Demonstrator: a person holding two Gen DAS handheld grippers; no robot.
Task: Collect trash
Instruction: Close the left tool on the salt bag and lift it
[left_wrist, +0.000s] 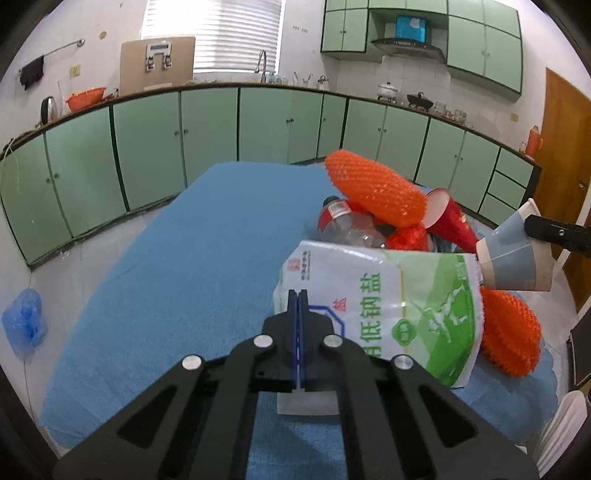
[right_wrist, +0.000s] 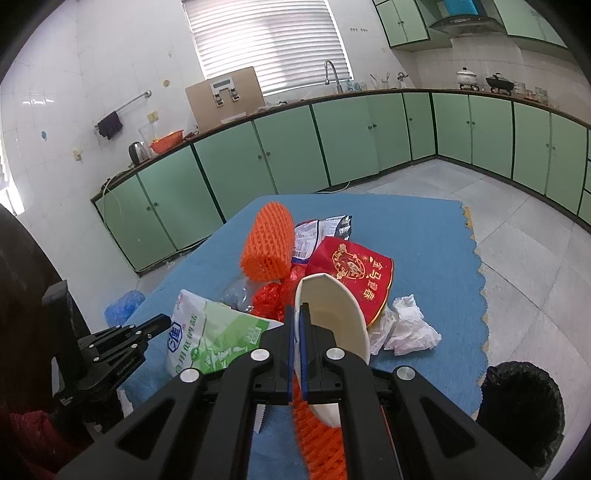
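Note:
My left gripper (left_wrist: 297, 295) is shut on the edge of a white and green salt bag (left_wrist: 384, 302) and holds it above the blue mat (left_wrist: 177, 266). My right gripper (right_wrist: 298, 310) is shut on the rim of a blue and white paper cup (right_wrist: 332, 314), seen from outside in the left wrist view (left_wrist: 513, 254). Behind them lies a trash pile: orange foam nets (left_wrist: 376, 188) (right_wrist: 267, 240), a clear plastic bottle (left_wrist: 347, 225), a red paper cup (left_wrist: 450, 218), a red bowl (right_wrist: 354, 273) and crumpled tissue (right_wrist: 406, 328).
A black trash bag (right_wrist: 521, 398) stands at the mat's right front edge. A blue plastic bag (left_wrist: 24, 321) lies on the floor to the left. Green kitchen cabinets (left_wrist: 207, 129) run along the far walls. A white chair back (left_wrist: 561, 424) is at the right.

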